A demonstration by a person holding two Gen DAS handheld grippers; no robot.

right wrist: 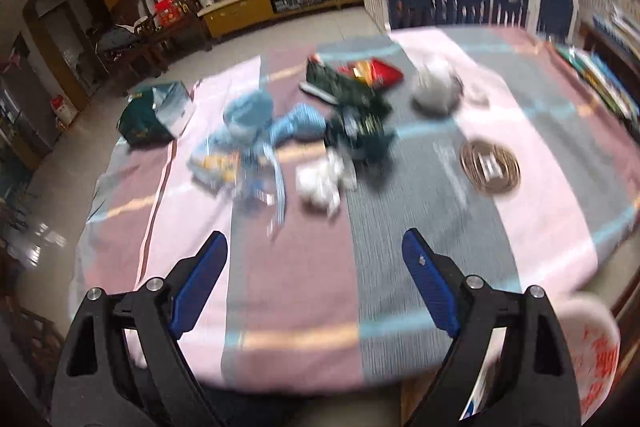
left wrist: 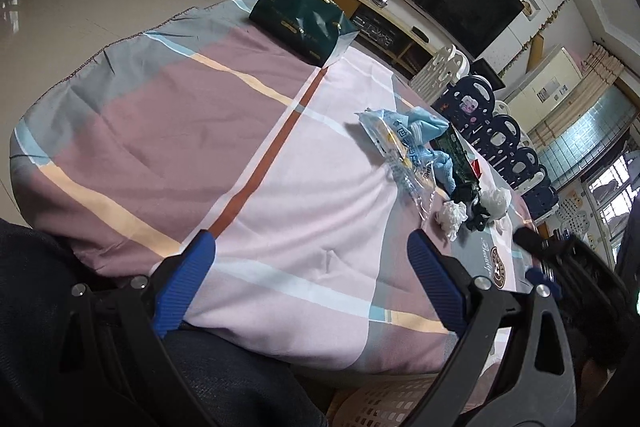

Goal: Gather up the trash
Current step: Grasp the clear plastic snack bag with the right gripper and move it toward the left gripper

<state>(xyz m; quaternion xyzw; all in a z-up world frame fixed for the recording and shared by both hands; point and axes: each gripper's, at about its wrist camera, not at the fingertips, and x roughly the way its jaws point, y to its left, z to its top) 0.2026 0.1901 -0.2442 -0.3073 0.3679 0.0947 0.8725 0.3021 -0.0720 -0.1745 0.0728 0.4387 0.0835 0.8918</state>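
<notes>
Hovering above the near edge of the tabletop (right wrist: 304,307), draped in a pink, mauve and grey striped cloth: right tongs (right wrist: 314,259) gaping wide, blue pads well apart, gripping nothing. Hanging over the same near edge further to the left: left tongs (left wrist: 310,259), likewise spread wide and gripping nothing. Lying in a loose heap around the middle of the tabletop, well ahead of both tongs: the trash. Making up that heap: a crumpled white tissue (right wrist: 320,179) nearest the right tongs, a clear and blue plastic wrapper (right wrist: 224,163) just beside it, a light blue crumpled bag (right wrist: 248,115) behind, a dark green packet (right wrist: 360,115) touching the tissue's far side, a red wrapper (right wrist: 372,71) toward the far edge, and a second white wad (right wrist: 436,91) a little apart from the packet. Sitting near the far left corner: a dark green tissue pack (right wrist: 156,115). Showing as a round brown emblem on the cloth, nearer the right edge: a printed logo (right wrist: 490,167). Blurring much of the right wrist view: motion smear.
</notes>
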